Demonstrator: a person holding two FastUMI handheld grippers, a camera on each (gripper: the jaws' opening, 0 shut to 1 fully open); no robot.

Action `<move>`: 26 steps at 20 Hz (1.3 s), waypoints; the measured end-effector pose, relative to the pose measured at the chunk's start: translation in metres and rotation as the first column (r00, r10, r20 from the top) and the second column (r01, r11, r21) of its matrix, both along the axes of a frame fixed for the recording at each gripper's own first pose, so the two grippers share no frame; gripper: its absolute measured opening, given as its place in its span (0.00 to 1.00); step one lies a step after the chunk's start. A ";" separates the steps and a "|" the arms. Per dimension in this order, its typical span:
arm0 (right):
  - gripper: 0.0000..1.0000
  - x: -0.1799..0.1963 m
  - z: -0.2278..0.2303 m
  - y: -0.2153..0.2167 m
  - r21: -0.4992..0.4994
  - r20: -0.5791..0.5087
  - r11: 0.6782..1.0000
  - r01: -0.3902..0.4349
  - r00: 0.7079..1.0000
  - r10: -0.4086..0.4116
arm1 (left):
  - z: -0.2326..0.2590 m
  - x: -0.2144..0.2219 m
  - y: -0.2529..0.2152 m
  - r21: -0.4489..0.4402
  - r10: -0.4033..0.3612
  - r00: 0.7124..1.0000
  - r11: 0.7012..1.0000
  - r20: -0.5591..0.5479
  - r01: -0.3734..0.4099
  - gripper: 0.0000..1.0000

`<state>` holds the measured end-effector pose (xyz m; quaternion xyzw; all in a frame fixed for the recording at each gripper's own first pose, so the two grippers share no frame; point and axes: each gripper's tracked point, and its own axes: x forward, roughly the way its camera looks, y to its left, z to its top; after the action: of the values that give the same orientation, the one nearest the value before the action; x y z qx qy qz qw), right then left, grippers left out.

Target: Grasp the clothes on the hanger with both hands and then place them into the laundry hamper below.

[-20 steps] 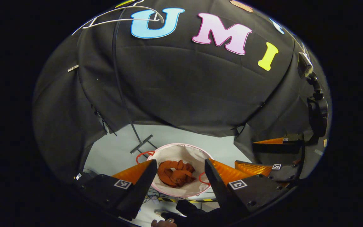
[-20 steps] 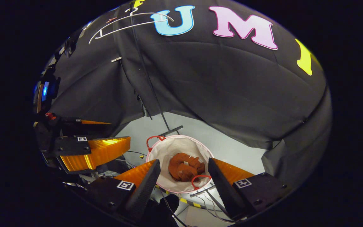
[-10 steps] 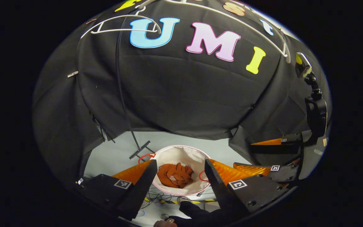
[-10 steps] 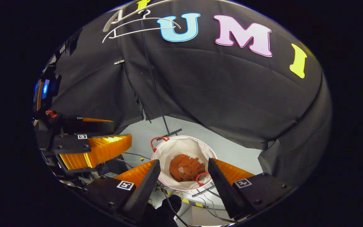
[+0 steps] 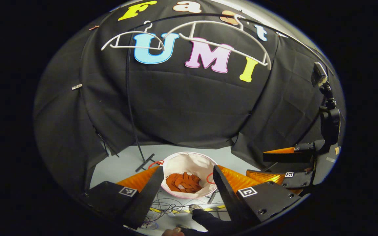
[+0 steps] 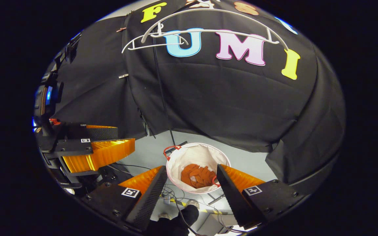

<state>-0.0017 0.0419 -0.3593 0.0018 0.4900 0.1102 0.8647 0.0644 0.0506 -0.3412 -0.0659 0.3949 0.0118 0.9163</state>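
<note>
We look down between the spread fingers of our left gripper, holding nothing, and there lie the rust-coloured clothes, crumpled at the bottom of the white hamper on the floor. Our right gripper also has its fingers wide apart and empty, with the hamper and clothes framed between them. High above the fingertips, two bare white hangers hang against the black cloth wall.
</note>
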 end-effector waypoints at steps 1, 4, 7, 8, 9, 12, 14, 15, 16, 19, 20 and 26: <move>0.99 -0.009 0.008 0.002 -0.008 0.019 1.000 0.008 1.000 -0.007 | 0.006 -0.008 0.000 0.000 -0.007 1.000 1.000 0.022 0.007 0.96; 0.99 -0.031 0.030 0.005 -0.033 0.071 0.998 0.046 0.997 -0.044 | 0.028 -0.033 -0.002 -0.002 -0.029 0.996 1.000 0.088 0.029 0.95; 0.99 -0.045 0.060 0.013 -0.029 0.138 0.997 0.076 0.988 -0.071 | 0.056 -0.048 -0.007 -0.018 -0.043 0.985 0.999 0.165 0.047 0.95; 1.00 -0.046 0.071 0.014 -0.028 0.159 0.996 0.085 0.984 -0.079 | 0.066 -0.051 -0.008 -0.025 -0.048 0.981 0.998 0.190 0.053 0.95; 1.00 -0.046 0.083 0.014 -0.025 0.187 0.995 0.096 0.978 -0.090 | 0.078 -0.052 -0.011 -0.028 -0.057 0.974 0.998 0.220 0.064 0.95; 1.00 -0.032 0.125 0.011 -0.009 0.296 0.990 0.138 0.946 -0.129 | 0.121 -0.049 -0.010 -0.004 -0.071 0.939 0.997 0.336 0.077 0.95; 1.00 -0.024 0.157 0.007 0.017 0.371 0.986 0.164 0.915 -0.159 | 0.148 -0.046 -0.010 0.007 -0.073 0.907 0.997 0.415 0.077 0.95; 1.00 -0.022 0.171 0.008 0.035 0.405 0.984 0.174 0.898 -0.173 | 0.167 -0.045 -0.012 0.013 -0.079 0.885 0.997 0.459 0.082 0.92; 1.00 -0.018 0.186 0.008 0.049 0.437 0.983 0.178 0.881 -0.181 | 0.185 -0.046 -0.013 0.025 -0.082 0.862 0.996 0.499 0.081 0.95; 0.95 -0.009 0.230 0.009 0.068 0.546 0.982 0.178 0.817 -0.186 | 0.230 -0.048 -0.011 0.066 -0.099 0.803 0.995 0.588 0.074 0.92; 0.99 -0.007 0.245 0.012 0.077 0.577 0.981 0.176 0.795 -0.187 | 0.245 -0.050 -0.013 0.074 -0.102 0.783 0.995 0.613 0.072 0.92; 0.96 -0.010 0.308 0.026 0.080 0.732 0.987 0.141 0.664 -0.154 | 0.314 -0.069 -0.021 0.109 -0.117 0.686 0.992 0.718 0.055 0.93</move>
<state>-0.0117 0.0675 -0.0512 0.0040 0.0982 0.0352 0.9945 -0.0046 0.0295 -0.0271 -0.0104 0.0046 -0.0424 0.9990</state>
